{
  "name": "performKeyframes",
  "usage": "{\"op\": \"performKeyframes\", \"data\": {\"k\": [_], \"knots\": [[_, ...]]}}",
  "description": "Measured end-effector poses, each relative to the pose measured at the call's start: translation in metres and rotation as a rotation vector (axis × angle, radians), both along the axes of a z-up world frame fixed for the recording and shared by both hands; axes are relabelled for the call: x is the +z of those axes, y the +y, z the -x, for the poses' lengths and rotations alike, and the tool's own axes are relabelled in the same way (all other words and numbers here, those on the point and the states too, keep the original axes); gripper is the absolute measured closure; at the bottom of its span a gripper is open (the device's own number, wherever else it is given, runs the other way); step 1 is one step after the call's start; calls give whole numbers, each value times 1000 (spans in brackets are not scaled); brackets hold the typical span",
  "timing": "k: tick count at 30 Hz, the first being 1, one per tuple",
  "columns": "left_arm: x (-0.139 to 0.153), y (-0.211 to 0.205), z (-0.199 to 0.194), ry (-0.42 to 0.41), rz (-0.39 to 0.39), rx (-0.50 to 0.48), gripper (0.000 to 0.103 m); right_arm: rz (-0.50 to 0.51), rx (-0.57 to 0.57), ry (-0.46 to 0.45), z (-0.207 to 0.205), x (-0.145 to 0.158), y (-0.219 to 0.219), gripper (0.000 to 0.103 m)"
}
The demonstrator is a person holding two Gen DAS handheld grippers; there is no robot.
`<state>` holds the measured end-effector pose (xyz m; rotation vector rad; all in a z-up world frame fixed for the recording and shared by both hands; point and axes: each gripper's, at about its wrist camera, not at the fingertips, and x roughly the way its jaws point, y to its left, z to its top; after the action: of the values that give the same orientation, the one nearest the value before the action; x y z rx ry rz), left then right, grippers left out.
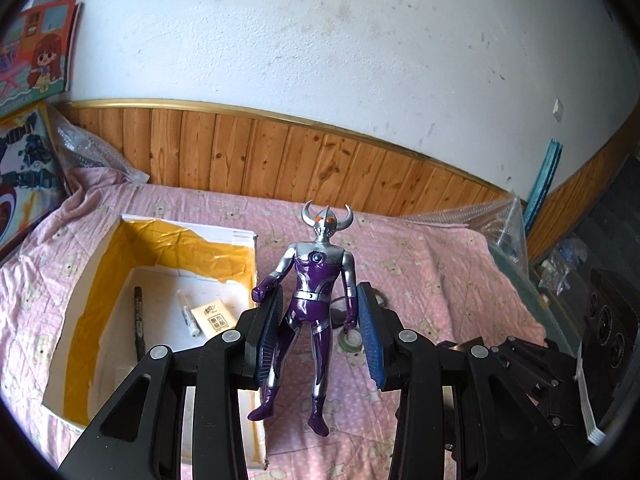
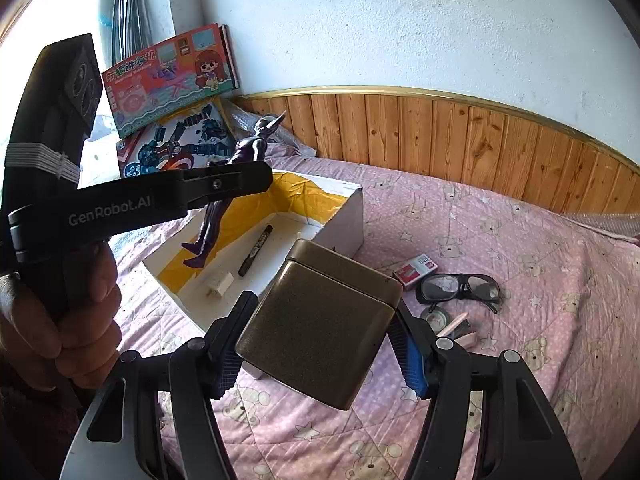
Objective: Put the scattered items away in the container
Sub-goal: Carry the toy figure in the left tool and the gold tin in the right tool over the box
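A purple and silver horned figure (image 1: 316,264) hangs upright in the air with my left gripper (image 1: 320,300) shut on its hips and arms. In the right wrist view this figure (image 2: 248,152) is over the far left part of the white box with yellow lining (image 2: 344,224). The box (image 1: 192,232) holds a black marker (image 1: 139,308), a small white tube (image 1: 188,312) and a tan packet (image 1: 214,314). My right gripper (image 2: 324,308) is shut on a bronze metal tin (image 2: 320,340), held tilted just above the box's near right corner.
On the pink bedspread (image 2: 520,240) to the right of the box lie black goggles (image 2: 460,288), a small red box (image 2: 416,270), a tape roll (image 2: 436,314) and some small sticks (image 2: 460,326). Toy boxes (image 2: 172,76) lean against the wall. A hand (image 2: 80,320) grips the left gripper's handle.
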<state>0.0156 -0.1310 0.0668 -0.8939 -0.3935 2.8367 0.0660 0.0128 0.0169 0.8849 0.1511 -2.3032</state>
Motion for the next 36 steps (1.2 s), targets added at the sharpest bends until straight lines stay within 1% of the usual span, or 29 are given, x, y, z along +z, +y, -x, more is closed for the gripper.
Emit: {"op": "performKeyframes", "data": {"k": [8, 15, 18, 25, 27, 30, 36], "knots": [[-3, -27, 6, -2, -67, 43, 64, 12, 29, 23, 0, 15, -22, 38], [-10, -49, 10, -16, -119, 80, 64, 5, 67, 37, 6, 20, -46, 38], [-16, -60, 14, -27, -152, 97, 64, -3, 77, 39, 10, 20, -54, 38], [-37, -76, 26, -82, -234, 150, 64, -31, 97, 40, 25, 17, -70, 38], [-43, -82, 26, -98, -266, 169, 64, -39, 101, 41, 30, 17, -75, 38], [-54, -95, 26, -132, -336, 216, 64, -44, 103, 41, 39, 17, -82, 38], [-85, -118, 29, -214, -470, 308, 64, -37, 115, 2, 61, 16, -100, 38]]}}
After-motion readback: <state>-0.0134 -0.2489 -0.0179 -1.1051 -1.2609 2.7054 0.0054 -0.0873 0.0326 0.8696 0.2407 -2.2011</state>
